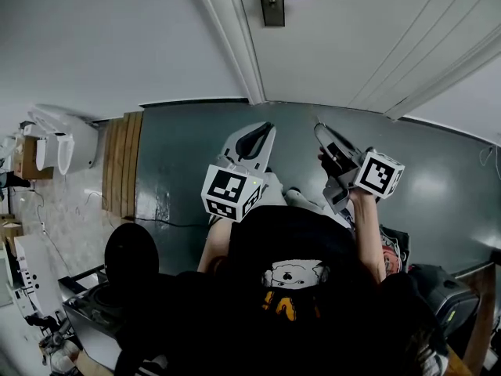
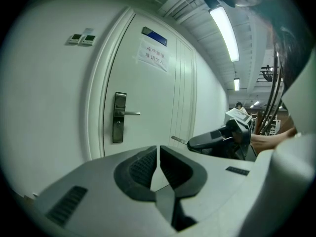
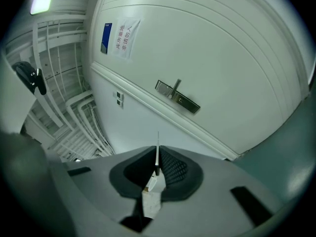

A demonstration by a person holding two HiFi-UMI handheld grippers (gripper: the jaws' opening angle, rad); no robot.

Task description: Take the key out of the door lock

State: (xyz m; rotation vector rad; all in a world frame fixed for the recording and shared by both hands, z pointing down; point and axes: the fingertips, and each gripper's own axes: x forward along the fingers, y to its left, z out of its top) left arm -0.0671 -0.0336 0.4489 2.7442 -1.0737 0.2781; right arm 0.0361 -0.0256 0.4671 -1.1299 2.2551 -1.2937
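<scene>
The white door (image 1: 376, 30) stands shut ahead, with a metal lock plate and lever handle (image 1: 271, 0) at the top of the head view. The same lock plate (image 2: 119, 117) shows in the left gripper view, and again as the lock plate (image 3: 177, 97) in the right gripper view; I see no key in it. Well back from the door, my right gripper (image 3: 157, 168) is shut on a thin metal key (image 3: 157, 152) that sticks out past its tips. The key (image 2: 178, 140) also pokes out of the right gripper (image 2: 217, 139) beside my left one. My left gripper (image 2: 158, 154) is shut on nothing.
A paper sign (image 2: 154, 56) hangs on the door. Wooden boards (image 1: 121, 163) and white fixtures (image 1: 63, 143) lie left on the grey floor (image 1: 188, 139). A dark bag (image 1: 442, 292) sits at the lower right. The person's body fills the lower middle of the head view.
</scene>
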